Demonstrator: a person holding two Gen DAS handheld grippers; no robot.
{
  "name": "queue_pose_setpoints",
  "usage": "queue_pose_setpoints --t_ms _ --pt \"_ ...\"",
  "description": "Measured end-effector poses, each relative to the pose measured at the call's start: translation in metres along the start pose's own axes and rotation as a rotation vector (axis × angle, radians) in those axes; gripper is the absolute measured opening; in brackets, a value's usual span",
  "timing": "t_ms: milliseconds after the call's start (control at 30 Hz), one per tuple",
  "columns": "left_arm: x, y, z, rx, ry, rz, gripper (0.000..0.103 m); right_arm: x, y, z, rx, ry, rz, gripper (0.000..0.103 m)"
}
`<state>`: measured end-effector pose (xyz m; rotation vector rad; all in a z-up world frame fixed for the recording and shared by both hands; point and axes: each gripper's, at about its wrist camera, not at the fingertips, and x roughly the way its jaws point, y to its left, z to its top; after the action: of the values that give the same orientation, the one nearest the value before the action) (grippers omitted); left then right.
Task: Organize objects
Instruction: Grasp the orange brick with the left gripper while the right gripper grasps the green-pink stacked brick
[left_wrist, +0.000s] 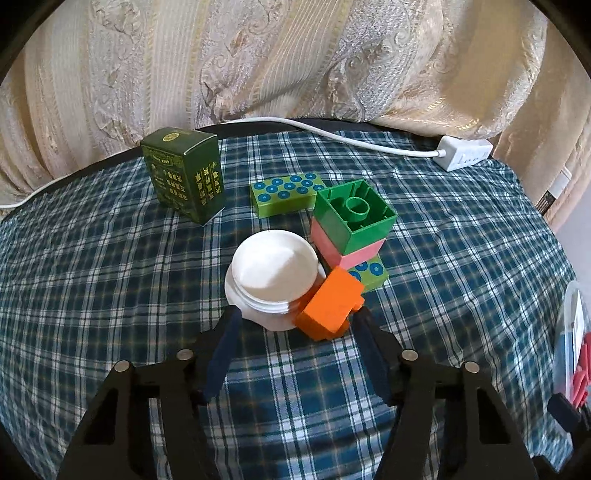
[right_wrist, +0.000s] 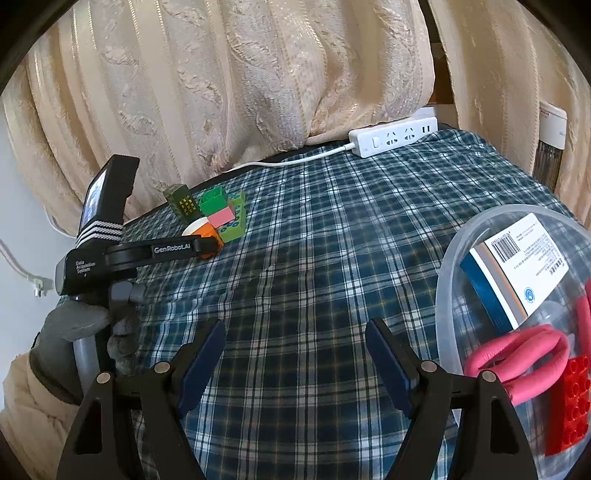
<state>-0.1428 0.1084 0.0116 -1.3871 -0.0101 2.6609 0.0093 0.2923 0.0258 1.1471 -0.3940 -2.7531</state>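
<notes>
A plaid-covered table (left_wrist: 110, 295) stands before cream curtains (left_wrist: 258, 55). At its right edge a clear tub (right_wrist: 448, 266) already holds sorted items, so collecting is underway. Six loose things remain in one cluster: one dark green box (left_wrist: 184, 177), one white jar (left_wrist: 273, 277), two dotted bricks, one green-and-pink block stack (left_wrist: 351, 225) and one orange block (left_wrist: 330, 302). The left gripper (left_wrist: 295, 321) brackets jar and orange block, jaws apart, seemingly not yet pressing; next, squeeze and lift. The right gripper (right_wrist: 295, 332) hangs open, empty.

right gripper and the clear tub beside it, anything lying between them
Nothing: in the right wrist view only bare plaid cloth lies between the open right gripper and the clear tub, whose rim sits right beside it.
</notes>
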Motion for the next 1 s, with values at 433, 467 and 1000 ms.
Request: queue_pose_setpoints --t_ms 433,467,1000 --pt "0.003 0.020 0.003 -0.055 -0.008 0.027 0.062 0.004 0.003 -0.001 -0.003 0.010 0.004 0.081" --pt "0.004 0.024 0.003 -0.060 -0.008 0.038 0.062 0.004 0.003 -0.001 -0.003 0.008 0.003 0.081" --pt "-0.005 0.030 0.006 -0.100 -0.006 0.011 0.075 0.003 0.005 0.000 -0.008 0.002 0.009 0.081"
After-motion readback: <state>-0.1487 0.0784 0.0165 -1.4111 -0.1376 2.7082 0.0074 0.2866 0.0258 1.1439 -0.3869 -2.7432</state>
